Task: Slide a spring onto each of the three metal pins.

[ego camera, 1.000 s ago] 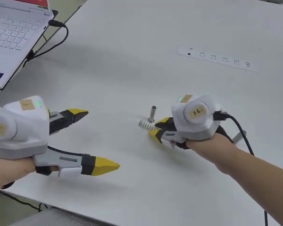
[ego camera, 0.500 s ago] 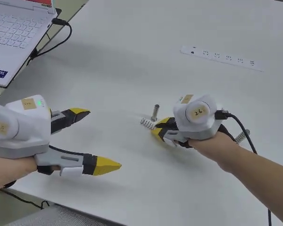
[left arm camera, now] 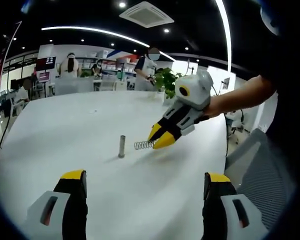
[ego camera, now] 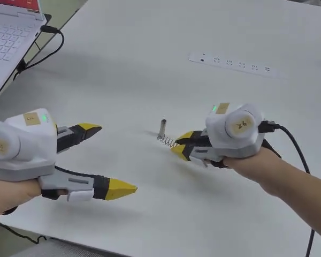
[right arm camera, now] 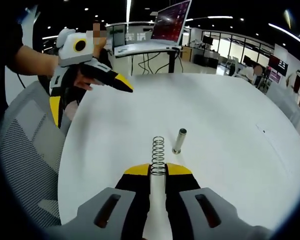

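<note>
Spring (right arm camera: 158, 155) sits clamped at one end between the closed jaws of the right gripper (right arm camera: 158, 170). Its free end points forward, roughly level with the table, just beside a metal pin (right arm camera: 179, 141); I cannot tell whether the two touch. The pin stands upright on its own on the white table (ego camera: 150, 64). The left gripper (ego camera: 111, 158) hovers well apart on the near side, its jaws spread wide and holding nothing.

To do this step well, the spring probably needs lifting above the pin's top and turning so its open end faces down. Then the coil's hollow should be lined up over the pin before lowering. The pin looks free-standing and easy to tip, so a sideways nudge is the main risk. The idle left gripper could steady it near the base. A light grip would help too, since squeezed coils may snag.

The table is smooth and plain. A power strip (ego camera: 235, 65) lies on the far side and a laptop (ego camera: 5, 37) with a dark cable (ego camera: 43, 51) sits at the left corner. Around it is an open office with strip lights, a plant (left arm camera: 165, 80), people standing in the background and a mesh chair (right arm camera: 25, 150).
</note>
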The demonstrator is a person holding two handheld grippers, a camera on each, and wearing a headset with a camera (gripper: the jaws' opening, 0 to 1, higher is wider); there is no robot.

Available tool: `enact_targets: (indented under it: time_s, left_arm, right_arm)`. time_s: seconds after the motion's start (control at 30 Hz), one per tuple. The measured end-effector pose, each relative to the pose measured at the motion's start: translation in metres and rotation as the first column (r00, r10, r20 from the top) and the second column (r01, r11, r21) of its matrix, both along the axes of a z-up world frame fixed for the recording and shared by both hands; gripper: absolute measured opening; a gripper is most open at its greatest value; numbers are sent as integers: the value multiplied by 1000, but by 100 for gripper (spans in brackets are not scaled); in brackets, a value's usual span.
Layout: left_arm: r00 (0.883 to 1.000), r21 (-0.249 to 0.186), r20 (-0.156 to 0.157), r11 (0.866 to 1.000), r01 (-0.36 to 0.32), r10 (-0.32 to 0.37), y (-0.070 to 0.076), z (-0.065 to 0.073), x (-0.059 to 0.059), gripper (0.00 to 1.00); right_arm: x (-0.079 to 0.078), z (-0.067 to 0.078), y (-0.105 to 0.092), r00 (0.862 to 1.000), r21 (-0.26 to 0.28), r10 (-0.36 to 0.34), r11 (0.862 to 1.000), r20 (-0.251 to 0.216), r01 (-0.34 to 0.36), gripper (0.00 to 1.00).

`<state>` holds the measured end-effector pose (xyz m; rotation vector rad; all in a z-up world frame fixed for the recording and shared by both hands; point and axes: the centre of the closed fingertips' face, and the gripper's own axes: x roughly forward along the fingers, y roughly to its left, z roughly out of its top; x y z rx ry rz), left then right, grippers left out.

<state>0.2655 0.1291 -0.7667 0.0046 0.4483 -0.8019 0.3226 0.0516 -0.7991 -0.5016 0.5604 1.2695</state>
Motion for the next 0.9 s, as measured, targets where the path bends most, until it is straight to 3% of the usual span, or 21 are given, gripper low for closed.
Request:
enact_targets:
  time_s: [0.33,0.67,0.9]
  left_arm:
    - [998,-4,10,998,67,-67,-30,5,7,94]
    - [991,-11,18,991,132,-132,-53,11,12,90]
    - [981,-16,22,981,193,-192,-77,11,11,85]
  right_arm:
    - [-16,21,-31,999,14,36,999,0,-36,8]
    - [-29,19,-53,997,-34,83,996,9,-82,8]
    - [-37,20,-61,995,-33,104,994,4,-103,8]
